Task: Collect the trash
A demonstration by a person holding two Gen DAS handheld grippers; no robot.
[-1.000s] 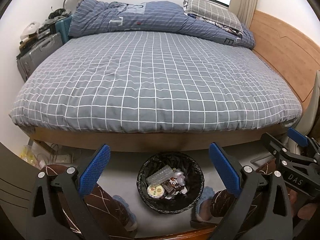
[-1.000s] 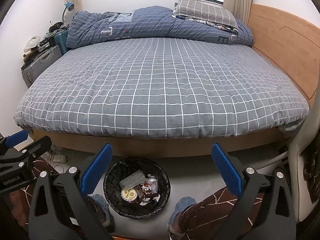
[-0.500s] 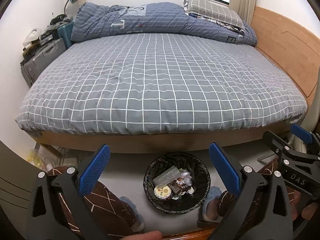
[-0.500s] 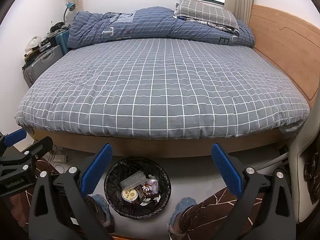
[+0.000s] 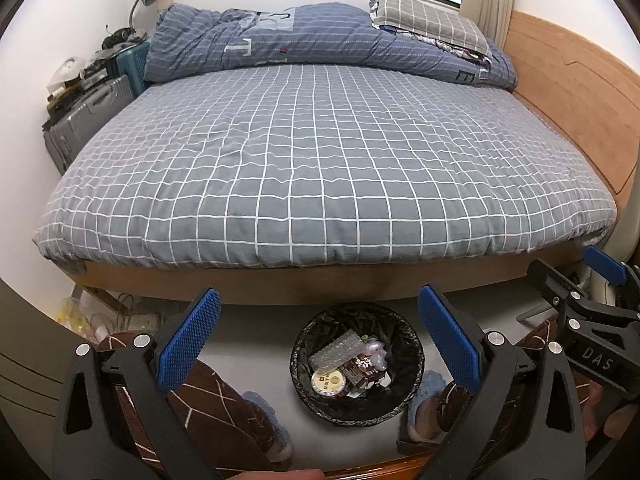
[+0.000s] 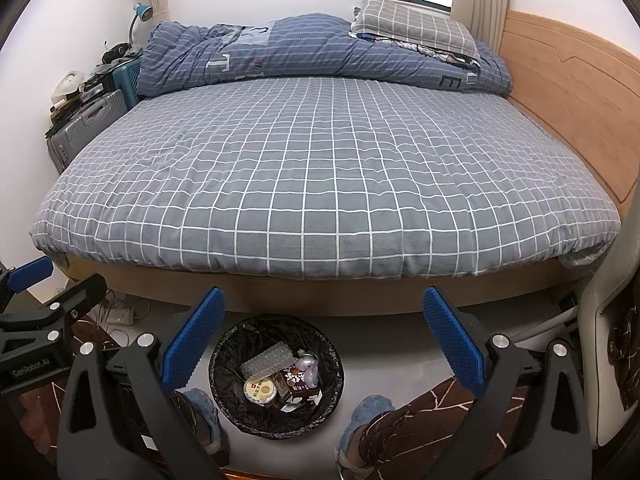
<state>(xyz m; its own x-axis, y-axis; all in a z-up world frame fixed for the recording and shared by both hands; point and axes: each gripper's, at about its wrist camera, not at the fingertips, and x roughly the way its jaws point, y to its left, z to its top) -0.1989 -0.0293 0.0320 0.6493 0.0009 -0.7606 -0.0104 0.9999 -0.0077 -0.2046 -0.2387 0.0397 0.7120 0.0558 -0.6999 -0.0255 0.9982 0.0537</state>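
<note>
A round trash bin (image 5: pixel 357 364) lined with a black bag stands on the pale floor (image 5: pixel 256 344), below and between the blue pads of the left hand-held gripper (image 5: pixel 318 340). In the right wrist view the same bin (image 6: pixel 276 374) lies below the right hand-held gripper (image 6: pixel 324 342), closer to its left finger than to its right. Inside the bin lie a clear bubbled plastic piece (image 6: pixel 267 361), a round yellow-lidded cup (image 6: pixel 261 390), a dark brown snack carton (image 6: pixel 295 382), and a crumpled pale wrapper (image 6: pixel 307 363); the carton touches the cup, and the plastic piece rests above both.

Both hand-held grippers are held wide apart at the fingers with nothing between them, each pointing forward and slightly down over the bin toward the bed (image 5: pixel 320 168). The left gripper's neighbour shows at the right edge of its view, and the left one shows at the left edge of the right wrist view, so the two sit side by side, well apart.

Beyond the grippers, the bed carries a grey checked cover, with a folded blue quilt (image 5: pixel 320 40) and a grey pillow (image 5: pixel 428 24) at its far end. The person's legs in brown patterned trousers (image 6: pixel 420 416) and blue slippers (image 6: pixel 370 406) flank the bin on either side. A grey suitcase (image 5: pixel 86 120) stands far ahead to the left of the bed.
</note>
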